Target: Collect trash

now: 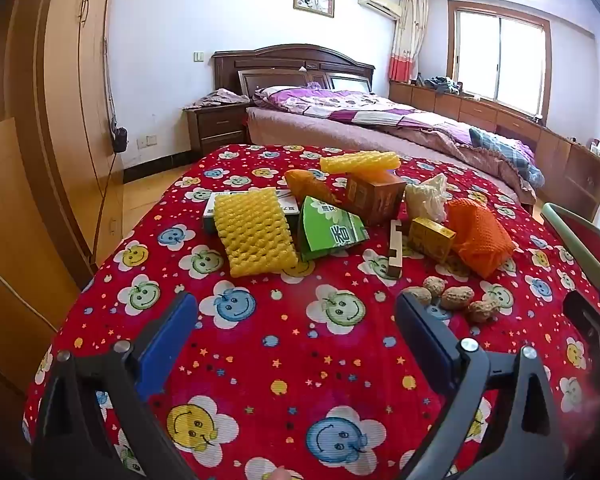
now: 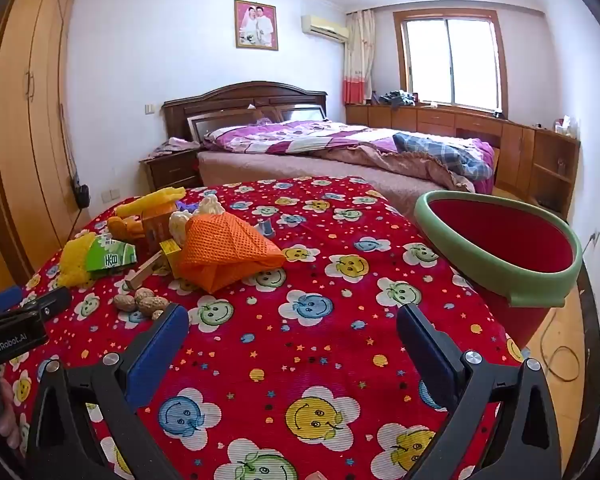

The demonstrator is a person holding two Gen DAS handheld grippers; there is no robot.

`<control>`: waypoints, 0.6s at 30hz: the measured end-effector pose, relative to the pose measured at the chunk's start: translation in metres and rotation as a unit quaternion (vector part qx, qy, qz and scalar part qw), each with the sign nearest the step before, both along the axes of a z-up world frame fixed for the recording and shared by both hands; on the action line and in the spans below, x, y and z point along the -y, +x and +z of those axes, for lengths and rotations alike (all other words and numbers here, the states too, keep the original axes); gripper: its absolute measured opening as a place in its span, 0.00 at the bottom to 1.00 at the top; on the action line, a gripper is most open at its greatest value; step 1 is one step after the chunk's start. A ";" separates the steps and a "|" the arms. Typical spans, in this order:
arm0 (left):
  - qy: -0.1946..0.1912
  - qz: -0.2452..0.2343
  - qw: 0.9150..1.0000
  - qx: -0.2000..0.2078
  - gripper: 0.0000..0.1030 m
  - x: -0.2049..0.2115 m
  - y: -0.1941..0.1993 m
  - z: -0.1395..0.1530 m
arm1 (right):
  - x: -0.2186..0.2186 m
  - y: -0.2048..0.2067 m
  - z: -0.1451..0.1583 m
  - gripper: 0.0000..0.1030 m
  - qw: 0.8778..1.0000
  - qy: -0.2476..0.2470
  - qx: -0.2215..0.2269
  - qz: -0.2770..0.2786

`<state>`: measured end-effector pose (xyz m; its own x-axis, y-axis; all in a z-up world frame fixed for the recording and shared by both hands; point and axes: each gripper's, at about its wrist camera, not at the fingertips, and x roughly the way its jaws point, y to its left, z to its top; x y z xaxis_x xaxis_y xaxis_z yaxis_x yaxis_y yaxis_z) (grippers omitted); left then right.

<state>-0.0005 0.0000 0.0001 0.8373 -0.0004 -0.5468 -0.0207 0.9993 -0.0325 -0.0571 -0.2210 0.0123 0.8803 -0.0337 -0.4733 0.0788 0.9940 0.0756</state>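
Observation:
A heap of trash lies on the red flower-print cloth point(image 1: 300, 344): a yellow foam net point(image 1: 252, 236), a green torn carton point(image 1: 326, 232), a brown box point(image 1: 376, 196), an orange mesh net point(image 1: 480, 236), and several peanut shells point(image 1: 452, 298). My left gripper point(image 1: 296, 308) hovers open over bare cloth, short of the heap. My right gripper point(image 2: 292, 320) is open too, with the peanut shells point(image 2: 140, 302) just beyond its left finger and the orange mesh net point(image 2: 224, 252) farther on. The left gripper's body point(image 2: 16, 324) shows at that view's left edge.
A red bin with a green rim point(image 2: 496, 264) stands at the table's right edge, its mouth tilted toward me. A small yellow box point(image 1: 432, 238) and a wooden piece point(image 1: 396, 248) lie in the heap. Behind are a bed point(image 1: 380, 120), a wardrobe point(image 1: 60, 100) and cabinets.

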 end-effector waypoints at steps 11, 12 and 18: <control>0.001 0.000 1.000 -0.007 0.95 -0.004 0.003 -0.001 | 0.001 0.000 -0.001 1.00 1.000 0.000 -0.002 0.001; 0.001 0.000 1.000 -0.007 0.95 -0.004 0.003 -0.002 | 0.001 0.000 -0.001 1.00 1.000 -0.001 -0.002 0.001; 0.001 0.002 1.000 -0.006 0.95 -0.002 0.002 -0.001 | 0.000 0.000 0.000 1.00 1.000 0.002 -0.003 0.001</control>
